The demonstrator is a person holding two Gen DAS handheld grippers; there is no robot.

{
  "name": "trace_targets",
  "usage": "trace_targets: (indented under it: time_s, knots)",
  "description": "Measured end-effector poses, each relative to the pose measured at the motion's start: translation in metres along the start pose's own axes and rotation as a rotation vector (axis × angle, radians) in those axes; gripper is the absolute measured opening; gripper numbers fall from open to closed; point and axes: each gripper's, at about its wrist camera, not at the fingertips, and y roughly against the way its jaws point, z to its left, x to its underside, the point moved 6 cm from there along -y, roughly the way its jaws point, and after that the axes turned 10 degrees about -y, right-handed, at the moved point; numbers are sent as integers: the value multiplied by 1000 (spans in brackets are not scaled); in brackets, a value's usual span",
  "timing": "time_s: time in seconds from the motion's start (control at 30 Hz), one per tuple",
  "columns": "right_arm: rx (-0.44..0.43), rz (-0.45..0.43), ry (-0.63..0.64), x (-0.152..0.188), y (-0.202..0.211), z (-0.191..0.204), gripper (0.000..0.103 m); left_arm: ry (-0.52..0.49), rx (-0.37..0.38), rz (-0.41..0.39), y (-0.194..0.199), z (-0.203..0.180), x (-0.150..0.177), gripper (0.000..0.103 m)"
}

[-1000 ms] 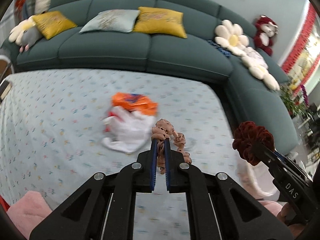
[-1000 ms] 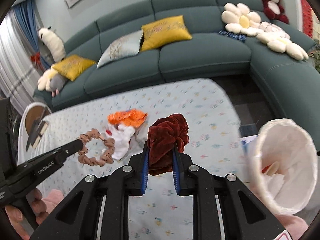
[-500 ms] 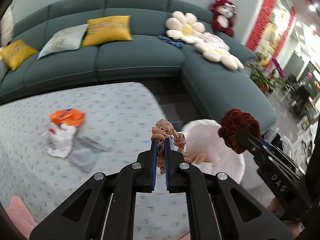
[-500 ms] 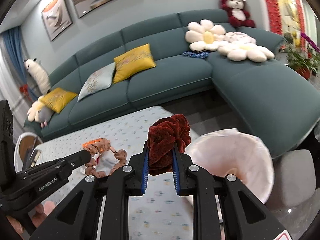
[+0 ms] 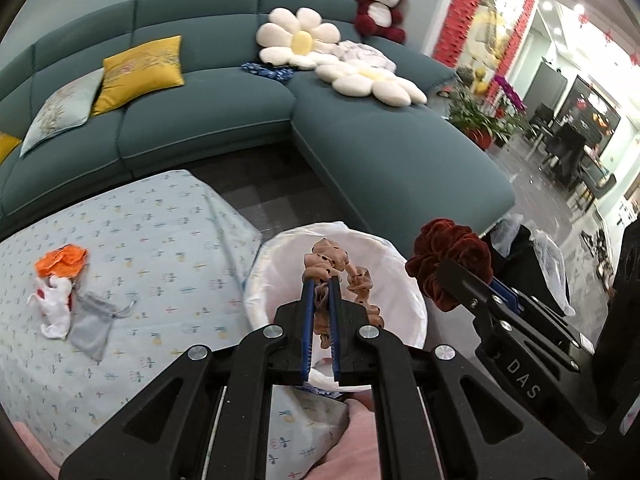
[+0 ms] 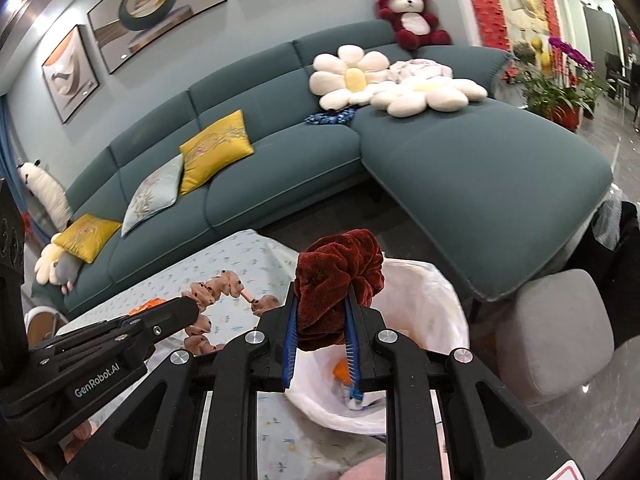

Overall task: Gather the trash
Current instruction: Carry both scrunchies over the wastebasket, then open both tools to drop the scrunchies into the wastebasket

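My left gripper (image 5: pixel 320 280) is shut on a pink dotted scrunchie (image 5: pixel 334 266) and holds it over the white-lined trash bin (image 5: pixel 400 284). My right gripper (image 6: pixel 320 300) is shut on a dark red velvet scrunchie (image 6: pixel 340 272) above the same bin (image 6: pixel 432 304). The right gripper also shows in the left wrist view (image 5: pixel 460 276), just right of the bin. The left gripper with the pink scrunchie (image 6: pixel 216 292) shows at the left of the right wrist view. Some scraps lie inside the bin.
On the patterned table cloth (image 5: pixel 160 240) lie an orange wrapper (image 5: pixel 62 258), a white crumpled piece (image 5: pixel 54 306) and a grey pouch (image 5: pixel 92 322). A teal sofa (image 5: pixel 360 140) wraps behind. A grey stool (image 6: pixel 556 332) stands right of the bin.
Both grippers have swung right from over the table to over the trash bin, each still holding its scrunchie. The litter on the cloth now lies far to the left.
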Motion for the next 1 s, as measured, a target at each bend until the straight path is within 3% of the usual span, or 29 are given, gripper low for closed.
trace_targets:
  time_s: [0.2, 1.0]
  knots:
    - [16, 2, -18, 0, -1, -11, 19, -21, 12, 12, -11, -12, -3, 7]
    - [38, 47, -2, 3, -21, -17, 19, 14, 16, 80, -46, -5, 8, 8]
